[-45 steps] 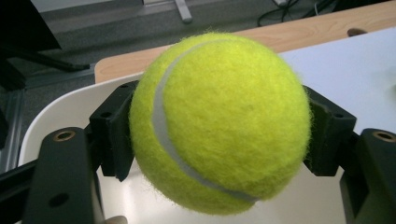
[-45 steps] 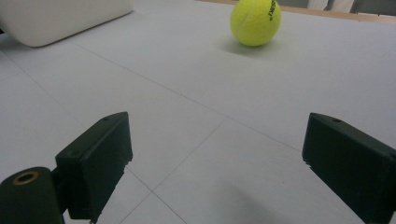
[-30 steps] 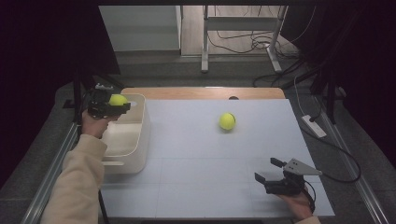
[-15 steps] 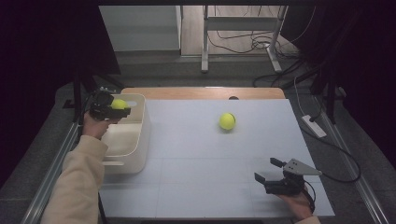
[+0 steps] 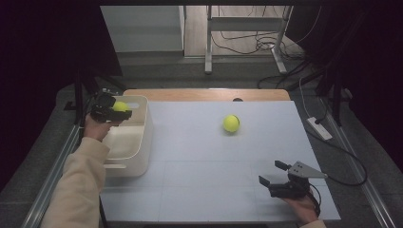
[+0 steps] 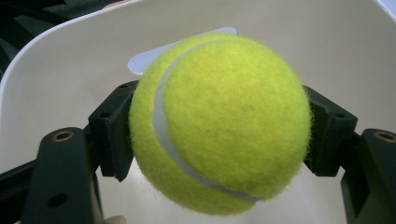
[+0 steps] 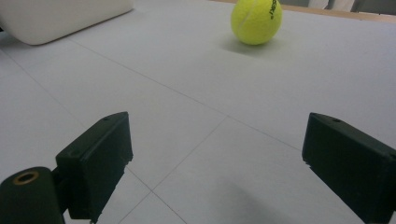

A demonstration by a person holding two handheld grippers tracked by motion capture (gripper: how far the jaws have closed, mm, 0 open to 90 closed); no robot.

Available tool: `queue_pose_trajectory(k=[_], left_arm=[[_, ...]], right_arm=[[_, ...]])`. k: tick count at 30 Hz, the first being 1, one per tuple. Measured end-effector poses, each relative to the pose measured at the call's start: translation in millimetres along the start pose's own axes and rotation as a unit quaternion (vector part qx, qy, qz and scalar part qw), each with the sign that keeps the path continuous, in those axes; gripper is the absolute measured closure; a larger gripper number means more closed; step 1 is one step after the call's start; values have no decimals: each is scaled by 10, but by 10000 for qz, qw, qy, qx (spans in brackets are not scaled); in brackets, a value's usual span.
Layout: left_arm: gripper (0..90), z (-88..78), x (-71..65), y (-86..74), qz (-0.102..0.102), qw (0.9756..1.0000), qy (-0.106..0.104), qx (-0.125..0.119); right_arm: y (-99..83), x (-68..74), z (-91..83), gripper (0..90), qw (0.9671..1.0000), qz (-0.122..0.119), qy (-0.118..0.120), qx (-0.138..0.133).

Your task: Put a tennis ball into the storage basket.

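My left gripper (image 5: pixel 119 111) hangs over the far end of the white bin (image 5: pixel 142 142) and is shut on a yellow tennis ball (image 5: pixel 119 106). Up close in the left gripper view the ball (image 6: pixel 219 123) sits pressed between both black jaws, with the bin's inner wall (image 6: pixel 56 84) behind it. A second tennis ball (image 5: pixel 231 123) lies loose on the white table, right of the bin. My right gripper (image 5: pixel 272 174) rests near the table's front right, open with nothing between its fingers. The right gripper view shows that gripper (image 7: pixel 217 161) and that loose ball (image 7: pixel 256 21) far ahead of it.
The white table top (image 5: pixel 204 156) ends at a wooden strip (image 5: pixel 204 95) along the far edge. A corner of the bin (image 7: pixel 60 16) appears at the upper left of the right gripper view. Cables and a metal stand (image 5: pixel 209 42) lie on the floor beyond the table.
The left gripper with its ball has sunk slightly toward the bin. The right gripper and the loose ball have not moved.
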State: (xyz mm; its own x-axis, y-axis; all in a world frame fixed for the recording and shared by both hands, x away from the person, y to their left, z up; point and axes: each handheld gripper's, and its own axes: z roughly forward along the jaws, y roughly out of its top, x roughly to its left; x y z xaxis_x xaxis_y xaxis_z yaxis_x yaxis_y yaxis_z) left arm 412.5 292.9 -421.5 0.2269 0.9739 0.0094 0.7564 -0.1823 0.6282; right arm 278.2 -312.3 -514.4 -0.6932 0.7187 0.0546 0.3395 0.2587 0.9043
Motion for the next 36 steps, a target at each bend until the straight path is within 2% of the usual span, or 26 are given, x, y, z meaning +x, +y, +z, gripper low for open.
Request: queue_pose_trajectory(k=[3, 5, 9, 13, 17, 21, 24, 28, 33, 34, 35, 36], left_arm=[[243, -12, 5, 4, -79, 9999, 42, -45], [189, -43, 2, 13, -180, 9997, 50, -154], [98, -102, -24, 23, -192, 9993, 6, -335], [76, -160, -48, 12, -165, 9983, -212, -511], [70, -221, -76, -3, -101, 9974, -344, -633], [67, -341, -115, -35, -49, 9946, -552, -880], [68, -441, -157, -77, -29, 9907, -791, -1109], [68, -551, -249, -126, 78, 9866, -959, -1317], [68, -668, -388, -184, 221, 9807, -1204, -1522], [69, -668, -388, -184, 221, 9807, -1204, -1522], [69, -686, -410, -191, 251, 9797, -1246, -1552], [69, -709, -442, -200, 282, 9780, -1313, -1598]], right_arm=[[1, 2, -2, 84, 10000, -2, 5, -5], [1, 2, -4, 84, 10000, -3, 6, -9], [2, 4, -4, 84, 10000, -3, 4, -6], [4, 2, -8, 84, 10000, -4, 3, -20], [5, -2, -9, 84, 10000, -3, 0, -26], [8, -8, -11, 84, 10000, 13, 7, -38], [10, -11, -7, 84, 10000, 19, 12, -53], [14, -18, -3, 84, 10000, 34, 6, -53], [24, -16, 4, 84, 10000, 27, 12, -77], [24, -16, 4, 84, 10000, 27, 12, -77], [26, -12, 8, 84, 10000, 38, 14, -75], [28, -12, 11, 84, 10000, 31, 10, -80]])
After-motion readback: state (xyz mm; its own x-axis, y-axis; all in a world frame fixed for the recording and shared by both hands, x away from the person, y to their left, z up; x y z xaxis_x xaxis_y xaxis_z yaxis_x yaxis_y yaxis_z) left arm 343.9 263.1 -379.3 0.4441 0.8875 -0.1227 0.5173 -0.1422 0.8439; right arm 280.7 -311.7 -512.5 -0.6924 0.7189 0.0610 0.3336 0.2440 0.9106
